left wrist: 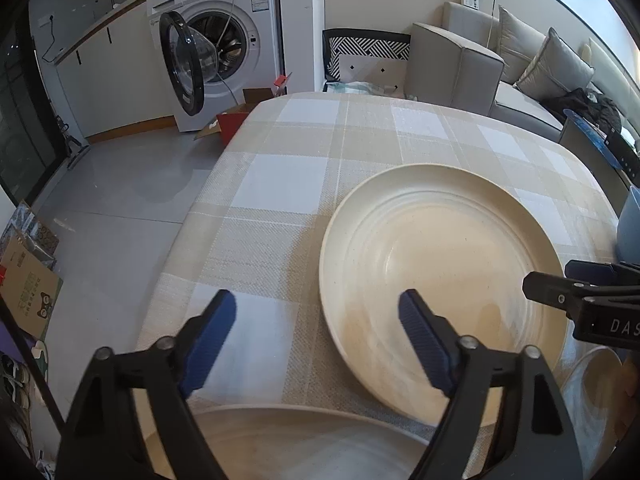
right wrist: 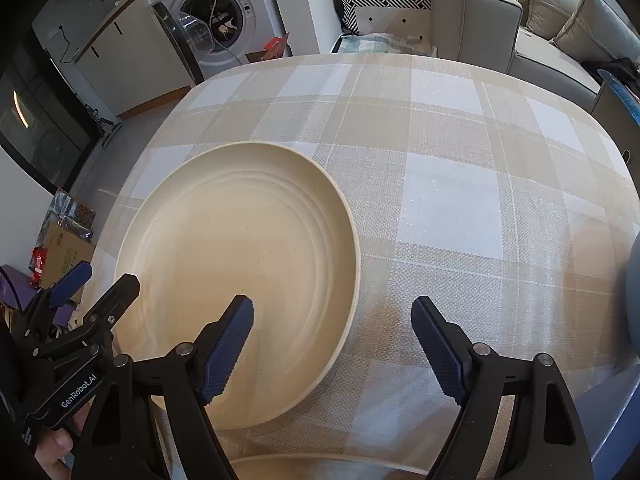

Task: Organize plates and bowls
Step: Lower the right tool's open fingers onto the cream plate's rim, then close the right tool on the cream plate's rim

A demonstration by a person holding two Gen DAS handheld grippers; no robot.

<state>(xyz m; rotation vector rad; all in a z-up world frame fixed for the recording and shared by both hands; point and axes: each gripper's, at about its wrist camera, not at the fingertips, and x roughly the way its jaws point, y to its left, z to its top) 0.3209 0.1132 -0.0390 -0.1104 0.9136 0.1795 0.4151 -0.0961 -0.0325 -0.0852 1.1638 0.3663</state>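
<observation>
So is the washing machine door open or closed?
Open. The washing machine has its round door swung out to the side, and you can see into the drum behind it.

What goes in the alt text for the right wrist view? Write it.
A large cream plate lies on a checked tablecloth, the right tongs open astride its near right rim. The left tongs reach in at its left edge.

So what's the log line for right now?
left gripper: open, straddling plate rim | right gripper: open, same | cream plate: on checked tablecloth, ungripped
</observation>
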